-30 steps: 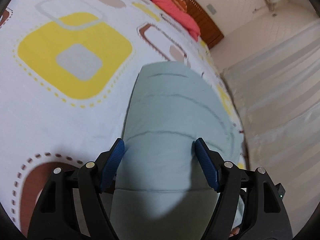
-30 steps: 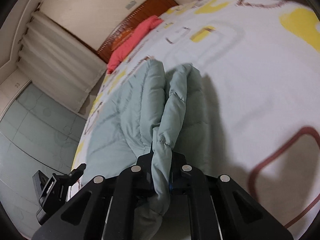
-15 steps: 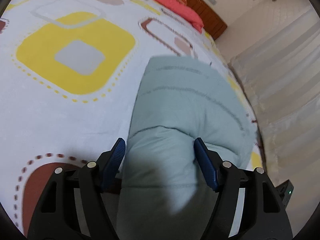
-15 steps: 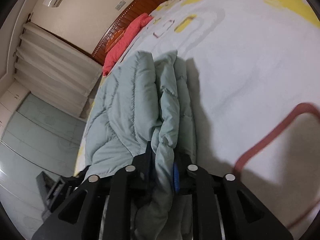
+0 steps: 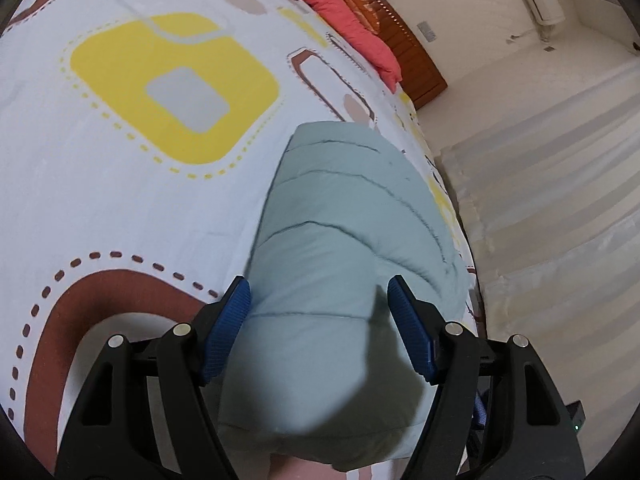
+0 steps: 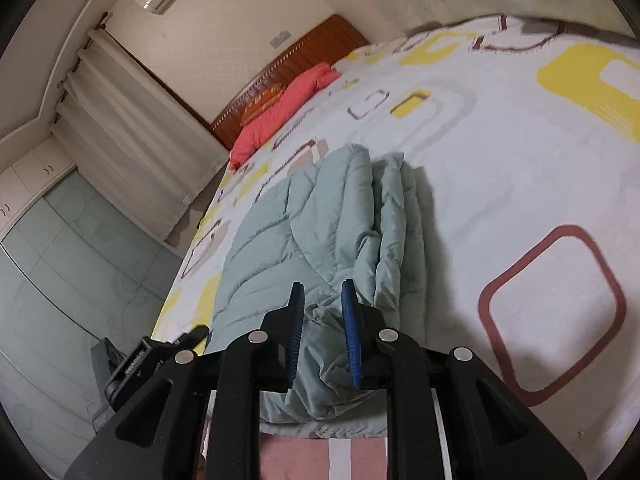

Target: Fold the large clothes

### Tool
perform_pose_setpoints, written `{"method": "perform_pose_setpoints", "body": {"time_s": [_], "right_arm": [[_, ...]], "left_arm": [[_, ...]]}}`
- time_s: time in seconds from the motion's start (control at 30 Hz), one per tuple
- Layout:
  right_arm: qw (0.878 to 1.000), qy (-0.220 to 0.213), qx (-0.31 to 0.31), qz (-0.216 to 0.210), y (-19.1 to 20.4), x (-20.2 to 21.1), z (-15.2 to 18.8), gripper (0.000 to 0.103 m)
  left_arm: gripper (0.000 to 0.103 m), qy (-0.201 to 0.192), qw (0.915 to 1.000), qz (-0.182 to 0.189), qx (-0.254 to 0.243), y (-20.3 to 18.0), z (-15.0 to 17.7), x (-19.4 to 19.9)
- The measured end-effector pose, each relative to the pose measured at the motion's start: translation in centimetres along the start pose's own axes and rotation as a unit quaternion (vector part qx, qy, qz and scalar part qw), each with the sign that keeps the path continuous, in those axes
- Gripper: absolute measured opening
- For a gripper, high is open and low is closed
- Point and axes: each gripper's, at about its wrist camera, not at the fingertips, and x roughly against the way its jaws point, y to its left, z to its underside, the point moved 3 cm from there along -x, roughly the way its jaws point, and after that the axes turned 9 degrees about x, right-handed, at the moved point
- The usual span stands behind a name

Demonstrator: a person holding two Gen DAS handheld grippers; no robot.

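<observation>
A pale green quilted jacket [image 5: 344,220] lies folded into a long bundle near the edge of the bed. My left gripper [image 5: 320,300] hovers over its near end, open wide, with a blue pad on each side of the bundle and a finger's shadow on the cloth. In the right wrist view the jacket [image 6: 288,232] shows stacked folds along its right side. My right gripper [image 6: 322,300] stands just above the near end with a narrow gap between its pads. Cloth shows in that gap, lying lower, and the pads do not press on it.
The bed sheet [image 5: 120,200] is white with yellow and brown squares. A red pillow [image 6: 280,108] rests against the wooden headboard [image 5: 404,44] at the far end. Pale curtains [image 5: 560,200] and a glass-fronted wardrobe [image 6: 60,260] stand beyond the bed's edge. A black device [image 6: 160,356] sits left of the jacket's near end.
My right gripper let go of the jacket's folded edge, parted its jaws, rose and drew back. The fold now lies on the bundle. My left gripper shifted slightly over the jacket.
</observation>
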Motion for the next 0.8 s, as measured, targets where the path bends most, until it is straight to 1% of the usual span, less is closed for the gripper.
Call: {"method": "perform_pose_setpoints", "body": {"time_s": [0.07, 0.13, 0.2, 0.23, 0.27, 0.3, 0.37, 0.47, 0.5, 0.53, 0.6, 0.67, 0.73, 0.8], "right_arm": [[1.0, 0.007, -0.004, -0.013, -0.2, -0.2, 0.1, 0.02], [0.999, 0.027, -0.006, -0.022, -0.2, -1.3, 0.8, 0.02], [0.999, 0.052, -0.003, -0.012, -0.4, -2.4, 1.7, 0.02], [0.997, 0.077, -0.005, 0.001, -0.9, -3.4, 2.7, 0.02], [0.996, 0.089, -0.009, 0.003, -1.2, -3.9, 3.3, 0.017], [0.995, 0.099, -0.018, -0.002, -1.7, -4.5, 3.9, 0.016], [0.994, 0.103, -0.038, -0.018, -2.8, -5.2, 4.6, 0.016], [0.993, 0.106, -0.048, -0.03, -3.4, -5.4, 4.5, 0.016], [0.992, 0.11, -0.046, -0.03, -3.3, -5.2, 4.3, 0.016], [0.992, 0.112, -0.043, -0.028, -3.2, -4.9, 4.1, 0.019], [0.993, 0.109, -0.031, -0.02, -2.7, -3.9, 3.2, 0.019], [0.995, 0.093, -0.015, -0.015, -2.0, -3.0, 1.8, 0.02], [0.998, 0.065, 0.001, -0.016, -1.0, -1.8, -0.2, 0.02], [0.999, 0.042, 0.014, -0.02, -0.2, -1.8, -2.9, 0.02]], "left_arm": [[0.07, -0.003, 1.0, -0.006, 0.0, 0.1, -0.1, -0.1], [0.07, -0.004, 0.9999, -0.015, 0.001, 0.4, -0.1, -0.4], [0.07, -0.003, 0.9996, -0.028, -0.001, 0.8, 0.0, -0.8], [0.07, -0.003, 0.9993, -0.036, -0.004, 1.0, 0.1, -1.1], [0.07, -0.003, 0.999, -0.043, -0.008, 1.1, 0.1, -1.2], [0.07, -0.002, 0.9983, -0.054, -0.019, 1.2, 0.2, -1.5], [0.07, 0.002, 0.9973, -0.066, -0.034, 1.2, 0.3, -1.9], [0.069, 0.005, 0.9962, -0.074, -0.046, 1.1, 0.2, -2.1], [0.067, 0.009, 0.9967, -0.07, -0.041, 1.1, 0.1, -1.8], [0.063, 0.014, 0.9973, -0.064, -0.033, 1.0, 0.0, -1.4], [0.063, 0.01, 0.9981, -0.056, -0.022, 0.6, -0.7, -0.5], [0.063, -0.006, 0.9989, -0.039, -0.026, -0.4, -1.4, 0.8], [0.063, -0.023, 0.9987, -0.009, -0.044, -2.6, -2.6, 1.6], [0.063, -0.026, 0.9979, 0.006, -0.059, -4.3, -3.4, 1.4]]}}
